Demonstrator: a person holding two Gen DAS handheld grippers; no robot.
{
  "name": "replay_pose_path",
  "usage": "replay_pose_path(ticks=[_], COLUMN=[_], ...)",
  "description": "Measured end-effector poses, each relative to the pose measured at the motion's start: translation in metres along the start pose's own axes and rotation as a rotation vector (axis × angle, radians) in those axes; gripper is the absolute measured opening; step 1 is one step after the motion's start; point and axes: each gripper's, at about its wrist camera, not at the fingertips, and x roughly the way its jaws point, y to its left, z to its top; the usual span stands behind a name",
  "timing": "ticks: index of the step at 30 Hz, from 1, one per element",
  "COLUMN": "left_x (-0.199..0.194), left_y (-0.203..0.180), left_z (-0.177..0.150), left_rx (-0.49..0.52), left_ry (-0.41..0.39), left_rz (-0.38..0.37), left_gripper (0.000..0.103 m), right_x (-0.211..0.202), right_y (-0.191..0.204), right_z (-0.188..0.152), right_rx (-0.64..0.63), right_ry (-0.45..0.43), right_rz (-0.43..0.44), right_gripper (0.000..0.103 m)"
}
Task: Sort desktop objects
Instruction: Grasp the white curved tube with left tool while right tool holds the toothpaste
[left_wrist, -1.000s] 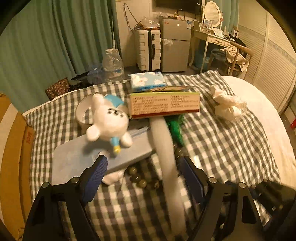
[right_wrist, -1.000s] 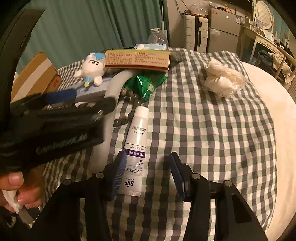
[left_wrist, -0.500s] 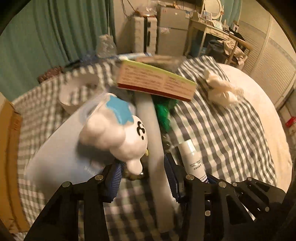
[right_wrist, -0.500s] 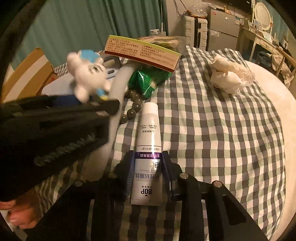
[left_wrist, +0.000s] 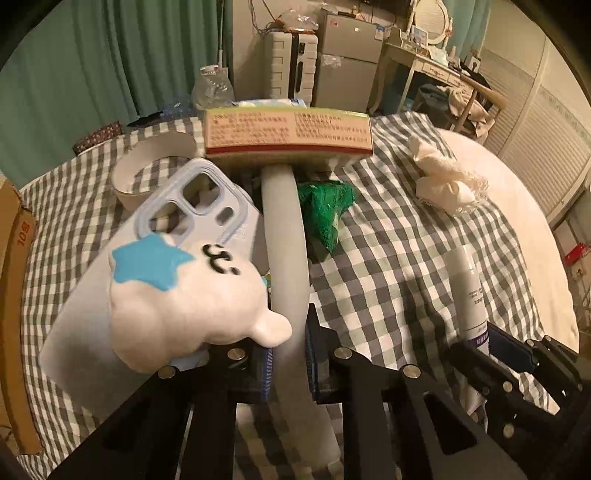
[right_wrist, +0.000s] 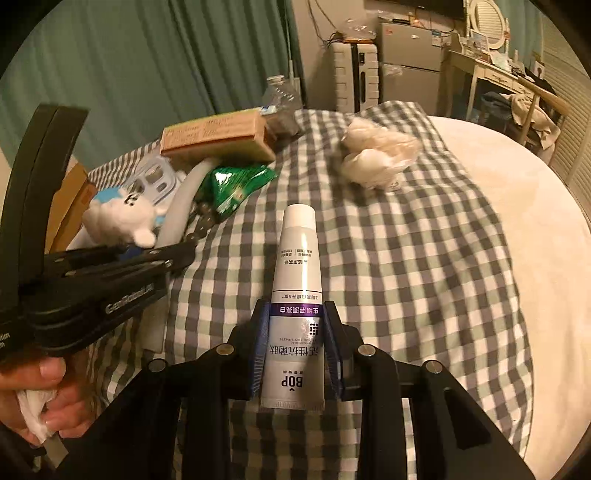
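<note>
My left gripper (left_wrist: 288, 343) has its jaws closing, and the pads press on a long white band (left_wrist: 284, 229) that runs between them toward a printed carton (left_wrist: 288, 133). A white plush toy with a blue star (left_wrist: 184, 295) rests against its left finger, on a pale blue phone case (left_wrist: 192, 206). My right gripper (right_wrist: 295, 332) is shut on the lower end of a white and purple toothpaste tube (right_wrist: 299, 258), cap pointing away. Seen from the right wrist, the left gripper (right_wrist: 177, 254) is at the left, by the plush toy (right_wrist: 118, 218).
On the checked cloth (right_wrist: 406, 277) lie a green packet (right_wrist: 229, 184), dark beads (right_wrist: 203, 221) and a crumpled white bundle (right_wrist: 376, 155). A white ring-shaped bowl (left_wrist: 147, 166) stands behind the phone case. A cardboard box (left_wrist: 14, 295) borders the left edge. A hand grips the left tool.
The left jaws have narrowed from wide apart onto the white band, and the plush toy now sits close against them. The right jaws have shut on the toothpaste tube and shifted with it.
</note>
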Motion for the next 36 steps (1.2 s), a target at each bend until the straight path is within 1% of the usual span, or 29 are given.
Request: replay_pose_path(ticks=[7, 11, 17, 24, 31, 33, 36], left_x=[-0.029, -0.042, -0.062, -0.095, -0.142, -0.161, -0.185], left_y=[0.006, 0.008, 0.011, 0.01, 0.018, 0.024, 0.038], left_z=[-0.002, -0.003, 0.001, 0.006, 0.01, 0.009, 0.009], left_rx=[0.001, 0.016, 0.007, 0.017, 0.044, 0.057, 0.042], left_ry=[-0.051, -0.077, -0.107, -0.168, -0.237, -0.267, -0.302], left_rz=[0.004, 0.015, 0.021, 0.028, 0.05, 0.069, 0.082], left_gripper=[0.015, 0.013, 0.012, 0.012, 0.012, 0.012, 0.012], right_x=[-0.012, -0.019, -0.031, -0.049, -0.079, -0.09, -0.107], right_y=[-0.003, -0.005, -0.002, 0.004, 0.023, 0.03, 0.042], right_z=[0.007, 0.01, 0.013, 0.016, 0.026, 0.031, 0.038], right_rx=[0.017, 0.032, 0.046, 0.05, 0.034, 0.032, 0.015], right_ry=[-0.033, -0.051, -0.079, -0.108, -0.143, -0.158, -0.187], right_rz=[0.001, 0.011, 0.022, 0.032, 0.048, 0.051, 0.046], right_gripper=[0.028, 0.028, 0.028, 0.028, 0.028, 0.028, 0.028])
